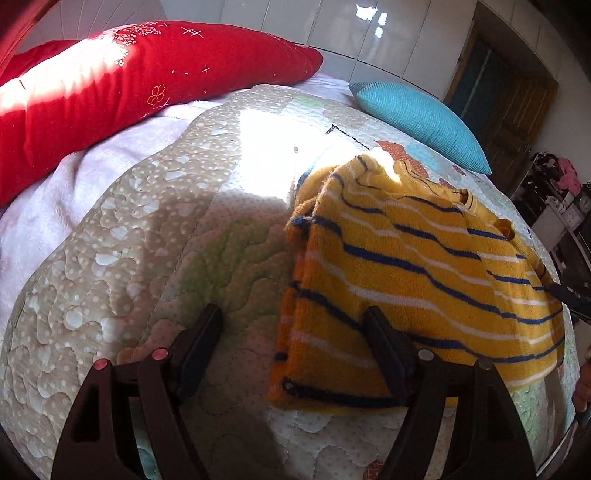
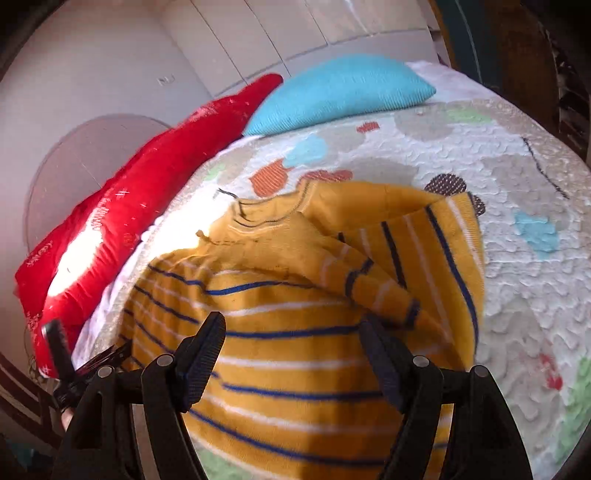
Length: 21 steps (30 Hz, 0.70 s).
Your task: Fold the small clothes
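A small yellow sweater with blue and white stripes (image 1: 417, 266) lies on the quilted bed cover (image 1: 147, 236), with its sides folded in. My left gripper (image 1: 295, 321) is open and empty, low over the sweater's left edge; its right finger rests over the fabric. In the right wrist view the sweater (image 2: 295, 350) fills the centre, one sleeve folded across it. My right gripper (image 2: 291, 328) is open and empty just above the sweater's body. The left gripper shows at the left edge of the right wrist view (image 2: 62, 354).
A red pillow (image 1: 122, 88) and a blue cushion (image 1: 421, 122) lie at the far side of the bed. A white blanket (image 1: 48, 206) lies under the red pillow. White wardrobe doors (image 1: 332, 26) stand behind. The bed edge drops off at the right (image 1: 569, 332).
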{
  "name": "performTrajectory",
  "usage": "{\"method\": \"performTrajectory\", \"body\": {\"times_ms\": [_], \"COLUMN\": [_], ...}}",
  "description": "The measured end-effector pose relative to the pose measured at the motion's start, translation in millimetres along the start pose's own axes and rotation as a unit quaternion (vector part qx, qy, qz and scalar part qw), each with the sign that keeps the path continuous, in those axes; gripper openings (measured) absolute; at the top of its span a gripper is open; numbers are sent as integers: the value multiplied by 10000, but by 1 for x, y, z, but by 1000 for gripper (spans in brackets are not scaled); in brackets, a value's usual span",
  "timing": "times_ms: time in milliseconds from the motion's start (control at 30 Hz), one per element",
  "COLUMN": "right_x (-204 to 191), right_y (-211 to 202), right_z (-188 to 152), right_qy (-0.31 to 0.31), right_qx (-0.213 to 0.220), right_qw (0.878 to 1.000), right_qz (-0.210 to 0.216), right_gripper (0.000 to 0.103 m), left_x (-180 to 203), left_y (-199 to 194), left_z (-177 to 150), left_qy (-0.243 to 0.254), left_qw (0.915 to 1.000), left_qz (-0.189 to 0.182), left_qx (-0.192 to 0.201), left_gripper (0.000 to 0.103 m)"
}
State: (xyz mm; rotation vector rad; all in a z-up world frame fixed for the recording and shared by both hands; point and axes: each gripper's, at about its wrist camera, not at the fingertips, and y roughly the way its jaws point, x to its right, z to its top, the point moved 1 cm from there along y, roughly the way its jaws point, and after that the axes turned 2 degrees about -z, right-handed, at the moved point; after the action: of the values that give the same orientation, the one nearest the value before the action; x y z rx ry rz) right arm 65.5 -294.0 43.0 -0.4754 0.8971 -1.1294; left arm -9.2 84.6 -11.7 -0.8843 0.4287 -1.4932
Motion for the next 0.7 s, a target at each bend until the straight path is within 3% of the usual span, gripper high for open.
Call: {"method": "performTrajectory", "body": {"times_ms": [100, 233, 367, 500, 533, 600, 633, 700], "right_x": [32, 44, 16, -35, -50, -79, -92, -120], "right_y": [29, 28, 2, -15, -15, -10, -5, 9], "right_z": [26, 47, 46, 35, 32, 27, 25, 19], "right_qy": [484, 675, 217, -344, -482, -710, -795, -933], "right_qx": [-4, 103, 285, 241, 198, 50, -38, -243], "right_qw": [9982, 9955, 9959, 9985, 9984, 9975, 9967, 9946], "right_qz": [-363, -652, -829, -346, -218, 41, 168, 390], "right_gripper": [76, 76, 77, 79, 79, 79, 79, 79], "left_x": [-2, -3, 3, 13, 14, 15, 13, 9], "left_y": [0, 0, 4, 10, 10, 7, 7, 2], "left_z": [0, 0, 4, 10, 11, 13, 12, 10], "left_qy": [-31, -58, 87, 191, 138, -54, -232, -596], "left_qw": [10000, 9999, 9995, 9987, 9987, 9990, 9980, 9955], "left_qz": [-79, -157, -215, -84, -106, -212, -370, -622], "left_qx": [1, 3, -199, -457, -470, -401, -452, -384], "left_gripper": [79, 80, 91, 95, 92, 50, 17, 14]}}
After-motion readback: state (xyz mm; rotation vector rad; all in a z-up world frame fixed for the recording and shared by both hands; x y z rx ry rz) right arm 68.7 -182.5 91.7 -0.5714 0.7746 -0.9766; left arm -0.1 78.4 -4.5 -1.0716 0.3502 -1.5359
